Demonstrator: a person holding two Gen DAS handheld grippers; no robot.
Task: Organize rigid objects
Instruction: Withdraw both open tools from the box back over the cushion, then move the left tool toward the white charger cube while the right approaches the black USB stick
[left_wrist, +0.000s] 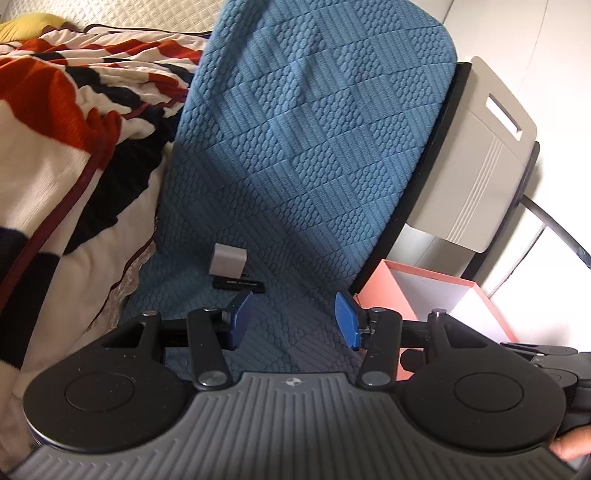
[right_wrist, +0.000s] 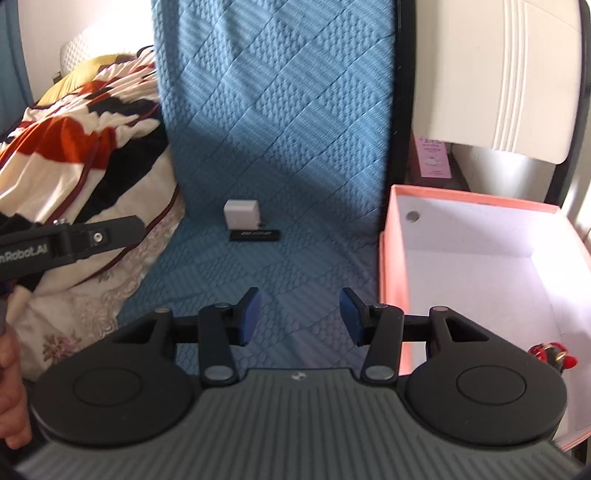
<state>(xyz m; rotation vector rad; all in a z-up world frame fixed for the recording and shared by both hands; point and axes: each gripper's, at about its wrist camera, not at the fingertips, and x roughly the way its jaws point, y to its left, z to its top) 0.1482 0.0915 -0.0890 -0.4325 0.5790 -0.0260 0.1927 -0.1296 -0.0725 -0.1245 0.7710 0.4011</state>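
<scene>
Both the left gripper (left_wrist: 293, 319) and right gripper (right_wrist: 300, 316) hold their fingers apart, empty; ahead on the blue mat (right_wrist: 280, 147), the white charger block (right_wrist: 241, 215) looks light, stiff, smooth; pinch its flat sides.

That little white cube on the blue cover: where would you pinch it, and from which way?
Grip the white cube across its two flat side faces, coming from above and in front. It stands upright on the blue cover, sides clear; the black stick lies close before it, so stay above that.
</scene>
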